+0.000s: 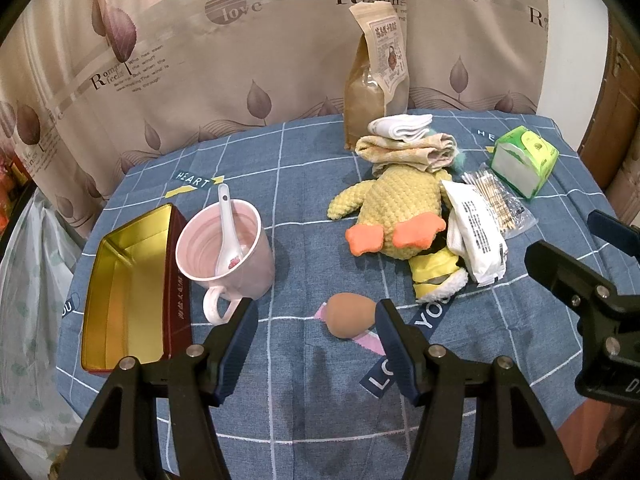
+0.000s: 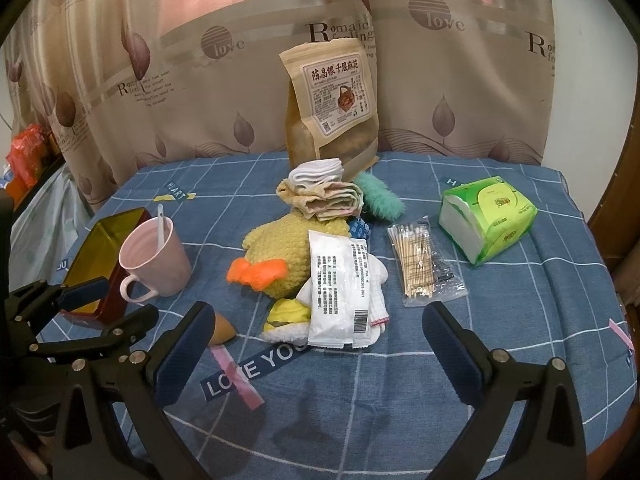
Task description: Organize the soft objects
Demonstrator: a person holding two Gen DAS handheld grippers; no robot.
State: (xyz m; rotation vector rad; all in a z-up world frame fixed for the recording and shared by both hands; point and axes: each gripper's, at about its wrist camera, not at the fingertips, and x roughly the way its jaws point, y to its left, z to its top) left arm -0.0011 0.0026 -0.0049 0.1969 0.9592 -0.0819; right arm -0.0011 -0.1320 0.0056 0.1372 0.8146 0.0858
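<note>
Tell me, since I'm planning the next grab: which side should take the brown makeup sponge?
Left. The left hand-held gripper is open with the makeup sponge just ahead between its fingers; the right hand-held gripper faces the white packet, the sponge off beside its left finger.

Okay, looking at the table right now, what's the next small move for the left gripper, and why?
Probably ease the left gripper forward and down, then close on the tan sponge. Its jaws are open and empty, the sponge lies on the blue cloth just ahead between the fingertips, nearer the right one, and the open tin stands close by on the left.
</note>
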